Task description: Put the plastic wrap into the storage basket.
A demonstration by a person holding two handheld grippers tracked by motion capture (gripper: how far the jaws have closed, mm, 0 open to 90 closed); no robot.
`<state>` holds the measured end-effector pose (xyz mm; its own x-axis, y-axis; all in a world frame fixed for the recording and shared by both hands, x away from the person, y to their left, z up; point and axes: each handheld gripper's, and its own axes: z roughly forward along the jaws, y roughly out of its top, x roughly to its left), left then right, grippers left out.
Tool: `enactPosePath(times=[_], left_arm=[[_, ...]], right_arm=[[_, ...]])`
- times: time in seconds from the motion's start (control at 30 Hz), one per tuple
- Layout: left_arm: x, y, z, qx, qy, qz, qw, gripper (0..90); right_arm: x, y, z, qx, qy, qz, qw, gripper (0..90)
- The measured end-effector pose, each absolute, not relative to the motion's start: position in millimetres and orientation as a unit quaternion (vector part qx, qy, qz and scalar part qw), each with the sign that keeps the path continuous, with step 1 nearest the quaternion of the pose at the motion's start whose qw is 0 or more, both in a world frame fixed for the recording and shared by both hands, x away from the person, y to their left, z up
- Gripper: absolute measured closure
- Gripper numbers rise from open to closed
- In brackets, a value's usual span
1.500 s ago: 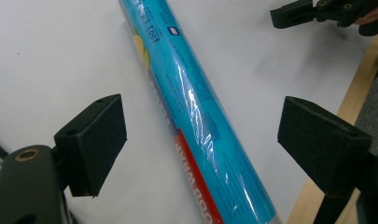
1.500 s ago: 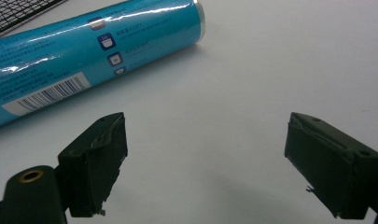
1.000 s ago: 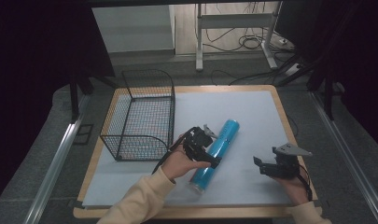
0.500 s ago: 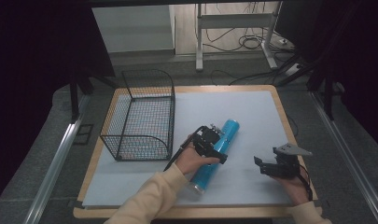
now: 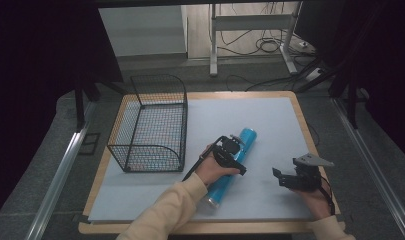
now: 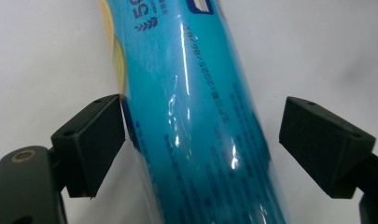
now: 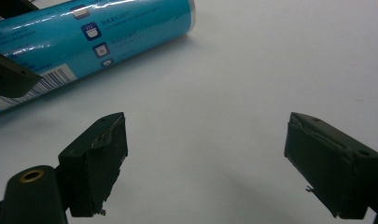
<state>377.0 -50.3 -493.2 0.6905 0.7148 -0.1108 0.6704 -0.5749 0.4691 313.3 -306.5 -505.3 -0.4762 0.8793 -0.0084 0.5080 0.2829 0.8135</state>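
Blue tube (image 5: 232,163) flat on mat | left hand-held gripper (image 6: 200,140) now astride it, wide | right hand-held gripper (image 5: 285,176) unmoved, wide

Lab — cabled floor (image 5: 270,47), blackout curtains (image 5: 35,65)

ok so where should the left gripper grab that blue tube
Across the middle of the blue tube, coming down from above. It lies flat on the white mat, long and round, so jaws either side of its width suit it. The left gripper already straddles it, jaws open; one looks to touch, the other stands clear.
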Motion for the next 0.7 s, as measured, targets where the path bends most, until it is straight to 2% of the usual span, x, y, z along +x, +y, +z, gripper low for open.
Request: enactPosePath(times=[0.3,0.43,0.7], left_arm=[[387,-56,-502,0.888,0.407,0.034,0.211,16.4],[386,-57,-501,0.886,0.410,0.035,0.214,24.6],[392,-50,-500,0.881,0.418,0.005,0.221,26.1]], right_arm=[[314,-308,-505,0.456,0.764,0.390,0.238,13.4],[314,-308,-505,0.457,0.764,0.389,0.239,13.4],[314,-308,-505,0.459,0.763,0.388,0.240,13.5]])
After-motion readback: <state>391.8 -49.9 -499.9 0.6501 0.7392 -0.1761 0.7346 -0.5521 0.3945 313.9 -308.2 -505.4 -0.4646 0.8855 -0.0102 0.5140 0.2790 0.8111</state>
